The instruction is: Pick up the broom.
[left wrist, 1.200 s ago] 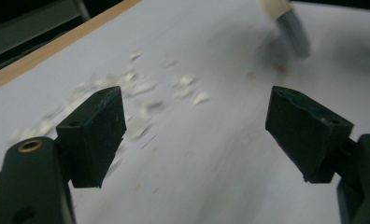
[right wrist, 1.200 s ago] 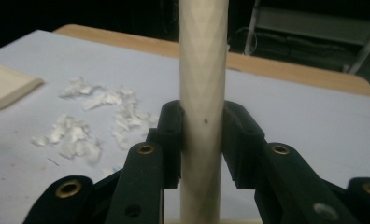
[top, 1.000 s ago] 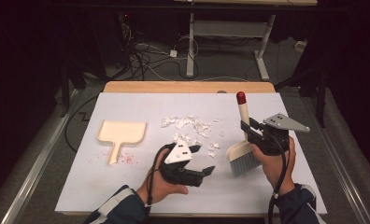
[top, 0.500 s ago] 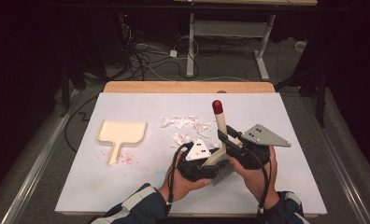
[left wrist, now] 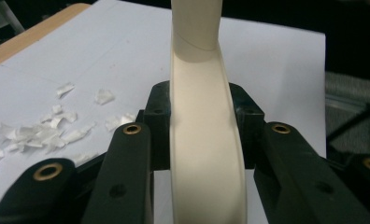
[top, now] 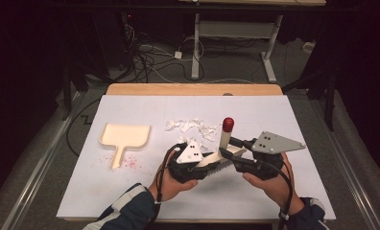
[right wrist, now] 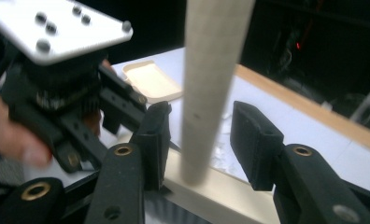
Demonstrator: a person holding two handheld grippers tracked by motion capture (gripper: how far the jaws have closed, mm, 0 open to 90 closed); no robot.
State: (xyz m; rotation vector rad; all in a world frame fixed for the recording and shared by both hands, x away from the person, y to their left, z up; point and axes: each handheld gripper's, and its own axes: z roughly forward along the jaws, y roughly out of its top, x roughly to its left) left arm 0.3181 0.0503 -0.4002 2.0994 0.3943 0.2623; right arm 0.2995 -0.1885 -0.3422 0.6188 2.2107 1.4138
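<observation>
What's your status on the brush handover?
Left gripper shut on brush head. Right gripper jaws just opening, apart from the handle. Paper scraps unswept, dustpan at left. Nothing in the way.

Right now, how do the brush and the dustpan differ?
The brush is lifted off the table between both grippers; the dustpan lies flat and untouched at the left. The brush has a red-tipped handle and dark bristles; the dustpan is plain cream all over. Both have cream bodies.
</observation>
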